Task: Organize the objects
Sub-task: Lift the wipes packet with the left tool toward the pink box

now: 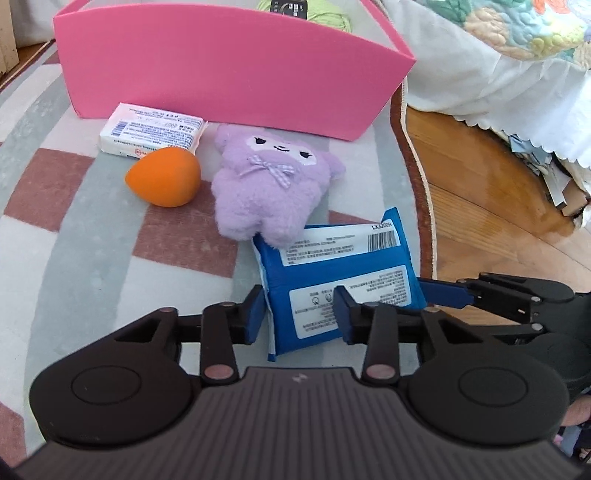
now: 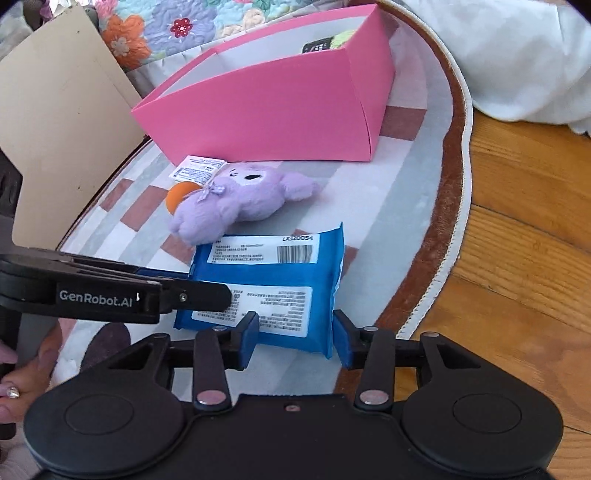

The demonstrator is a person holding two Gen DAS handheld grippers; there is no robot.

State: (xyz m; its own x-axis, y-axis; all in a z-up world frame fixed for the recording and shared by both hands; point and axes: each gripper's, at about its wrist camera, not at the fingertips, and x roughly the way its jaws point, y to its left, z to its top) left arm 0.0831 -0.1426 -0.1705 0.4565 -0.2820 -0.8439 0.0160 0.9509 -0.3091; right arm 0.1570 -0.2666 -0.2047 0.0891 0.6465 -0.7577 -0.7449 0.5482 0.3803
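Observation:
A blue wipes pack [image 1: 332, 275] [image 2: 266, 275] lies label-up on the striped rug [image 1: 74, 258]. My left gripper [image 1: 299, 317] stands open over the pack's near left corner, one fingertip just off its left edge and the other above its label. From the other side my right gripper [image 2: 295, 338] is open around the pack's near right corner. Each gripper shows in the other's view: the left gripper [image 2: 221, 295] over the pack's left part, the right gripper [image 1: 443, 295] at its right edge. Beyond the pack lie a purple plush [image 1: 269, 192] [image 2: 236, 203], an orange egg-shaped sponge [image 1: 164, 177] and a white tissue pack [image 1: 151, 133].
A pink box [image 1: 221, 66] [image 2: 266, 114] stands at the rug's far side with green yarn [image 1: 328, 11] inside. Wooden floor [image 1: 480, 203] lies right of the rug, and a bed's white skirt [image 1: 480, 74] hangs beyond. A cardboard sheet [image 2: 66, 129] leans at the left. A person's hand [image 2: 18, 387] holds the left gripper.

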